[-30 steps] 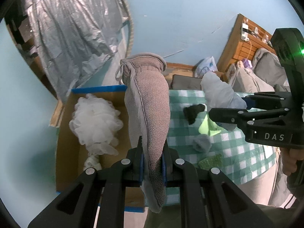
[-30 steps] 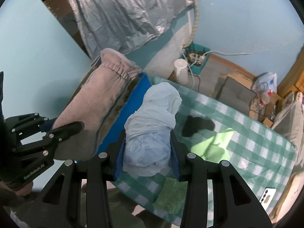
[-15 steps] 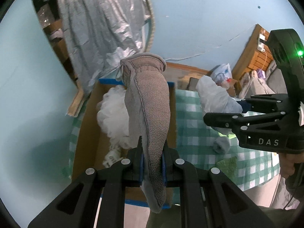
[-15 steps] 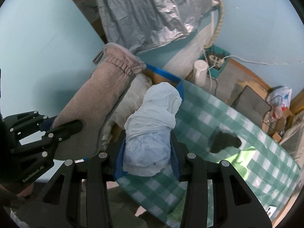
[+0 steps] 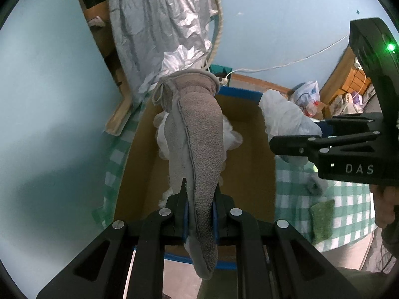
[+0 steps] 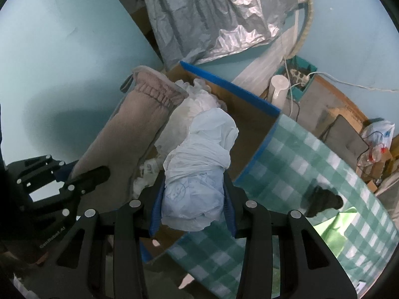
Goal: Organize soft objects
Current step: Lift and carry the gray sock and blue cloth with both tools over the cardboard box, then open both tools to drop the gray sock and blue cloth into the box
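At the bottom centre of the left wrist view, the left gripper (image 5: 199,214) is clamped tight on a grey-brown fleece mitt (image 5: 197,149), whose cuffed end stands up toward the middle of the frame. In the right wrist view, the right gripper (image 6: 193,204) is closed on a bundled pale-blue plastic bag (image 6: 199,172) at lower centre. Just beyond both loads lies the open cardboard box (image 5: 249,154), blue-taped at its rim, with a white mesh puff (image 6: 199,102) already inside. The step is judged to be a drop into the box — each load is best brought fully over the bare cardboard floor before the jaws are parted, so nothing lands on the rim. The checked tablecloth (image 6: 311,164) at the right, with a dark item (image 6: 324,199) still lying on it, is left for later.
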The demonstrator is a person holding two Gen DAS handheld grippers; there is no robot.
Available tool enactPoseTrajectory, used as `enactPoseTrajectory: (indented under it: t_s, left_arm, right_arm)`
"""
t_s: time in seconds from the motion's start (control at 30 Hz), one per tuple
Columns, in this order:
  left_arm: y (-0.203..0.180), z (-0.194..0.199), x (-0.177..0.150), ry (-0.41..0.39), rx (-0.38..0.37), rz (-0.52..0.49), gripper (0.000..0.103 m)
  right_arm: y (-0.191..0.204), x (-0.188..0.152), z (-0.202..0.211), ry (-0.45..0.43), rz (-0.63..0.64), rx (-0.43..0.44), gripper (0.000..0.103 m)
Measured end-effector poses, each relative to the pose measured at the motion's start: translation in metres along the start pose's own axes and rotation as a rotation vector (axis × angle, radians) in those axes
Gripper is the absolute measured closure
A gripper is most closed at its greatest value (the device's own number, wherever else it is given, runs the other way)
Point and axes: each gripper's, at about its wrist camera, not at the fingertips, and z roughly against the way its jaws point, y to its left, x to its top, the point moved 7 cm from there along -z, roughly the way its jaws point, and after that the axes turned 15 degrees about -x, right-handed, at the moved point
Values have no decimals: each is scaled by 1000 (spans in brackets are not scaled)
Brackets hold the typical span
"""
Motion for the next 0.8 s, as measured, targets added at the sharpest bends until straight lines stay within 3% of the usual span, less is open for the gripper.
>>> enactPoseTrajectory:
  t_s: [0.53,0.63,0.8]
  left_arm:
    - [36,-34,-13,63,20,-11,86]
    - [38,-40,-15,74,21,-19,75]
    - [40,-35,-16,56,40,-20,34]
  right_arm:
    - [23,1,-47,84,-34,-16,61]
    - [24,2,-49,89,-35,-29,58]
    - [26,5,-48,76,-38,-46,40]
